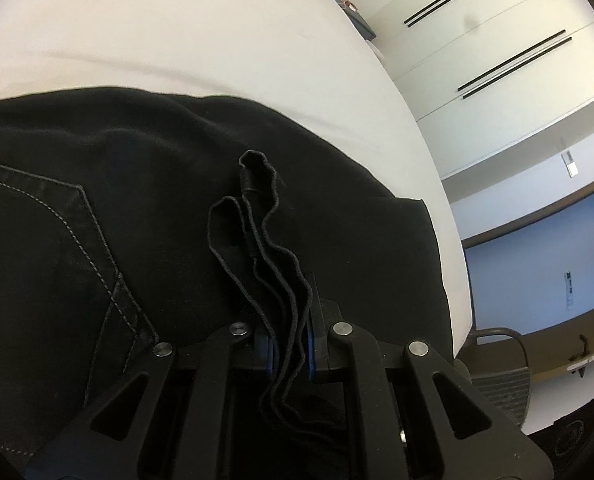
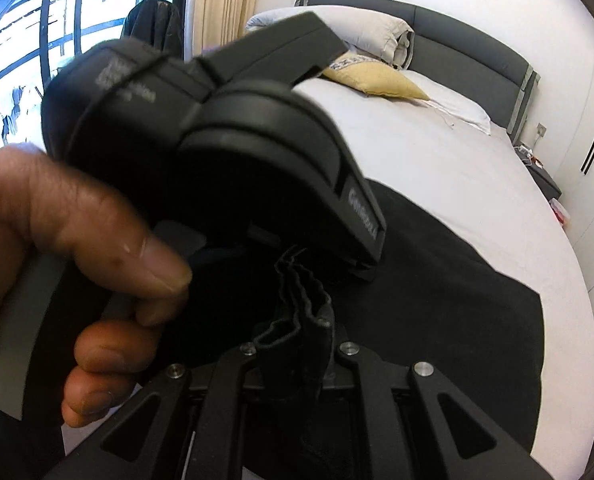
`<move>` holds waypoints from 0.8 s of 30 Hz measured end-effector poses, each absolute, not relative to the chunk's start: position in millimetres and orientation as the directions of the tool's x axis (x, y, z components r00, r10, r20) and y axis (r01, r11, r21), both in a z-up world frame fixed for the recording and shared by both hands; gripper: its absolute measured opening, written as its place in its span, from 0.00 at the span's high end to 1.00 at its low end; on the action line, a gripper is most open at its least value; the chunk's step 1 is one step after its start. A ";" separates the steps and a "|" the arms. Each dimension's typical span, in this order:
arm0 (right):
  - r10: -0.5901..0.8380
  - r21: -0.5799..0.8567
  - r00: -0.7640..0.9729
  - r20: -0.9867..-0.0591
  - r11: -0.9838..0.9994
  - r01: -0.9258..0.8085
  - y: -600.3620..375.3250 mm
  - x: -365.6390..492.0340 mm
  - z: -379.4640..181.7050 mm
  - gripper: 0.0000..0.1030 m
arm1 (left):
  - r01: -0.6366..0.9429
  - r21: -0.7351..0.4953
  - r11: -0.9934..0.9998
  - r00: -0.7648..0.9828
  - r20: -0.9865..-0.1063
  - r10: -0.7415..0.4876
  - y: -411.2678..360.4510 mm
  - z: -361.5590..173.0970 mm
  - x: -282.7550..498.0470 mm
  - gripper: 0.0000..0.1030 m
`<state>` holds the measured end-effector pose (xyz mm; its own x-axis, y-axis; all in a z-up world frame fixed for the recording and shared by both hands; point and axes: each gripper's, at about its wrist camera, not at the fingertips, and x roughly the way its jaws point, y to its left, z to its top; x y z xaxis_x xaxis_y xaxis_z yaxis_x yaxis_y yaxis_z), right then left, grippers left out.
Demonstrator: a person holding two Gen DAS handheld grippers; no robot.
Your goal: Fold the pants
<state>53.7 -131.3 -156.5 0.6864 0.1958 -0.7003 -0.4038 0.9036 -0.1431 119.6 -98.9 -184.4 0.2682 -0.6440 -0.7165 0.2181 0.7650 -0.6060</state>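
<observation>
Black pants (image 1: 117,184) lie on a white bed (image 1: 217,32), with a stitched back pocket at the left of the left wrist view. My left gripper (image 1: 289,344) is shut on a bunched stack of the pants' hem edges, which stick up between its blue pads. In the right wrist view my right gripper (image 2: 297,344) is shut on a similar bunch of folded black edges. The pants (image 2: 437,280) spread over the bed (image 2: 437,152) beyond it. The left gripper's body (image 2: 217,152) and the hand holding it fill the left of that view, close above the right gripper.
Pillows and a yellow cushion (image 2: 373,80) lie at the grey headboard (image 2: 469,40). White wardrobe doors (image 1: 497,60) stand beside the bed. A nightstand (image 2: 545,180) is at the bed's far side, a window (image 2: 25,60) at the left.
</observation>
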 end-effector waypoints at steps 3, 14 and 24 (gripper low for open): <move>0.204 -0.143 0.696 -0.688 0.903 -0.406 -128.7 51.0 -150.0 0.90 | 0.217 -0.592 0.776 0.291 -0.719 -0.631 -112.3 -176.9 118.3 0.91; 0.236 -0.121 0.659 -0.714 0.886 -0.448 -138.3 56.9 -170.7 0.77 | 0.209 -0.586 0.783 0.291 -0.727 -0.622 -105.8 -182.4 120.6 0.91; 0.541 0.381 0.508 -0.670 0.838 -0.391 -257.0 42.7 -120.0 0.38 | 0.212 -0.513 0.832 0.331 -0.763 -0.555 -93.6 -165.2 122.5 0.81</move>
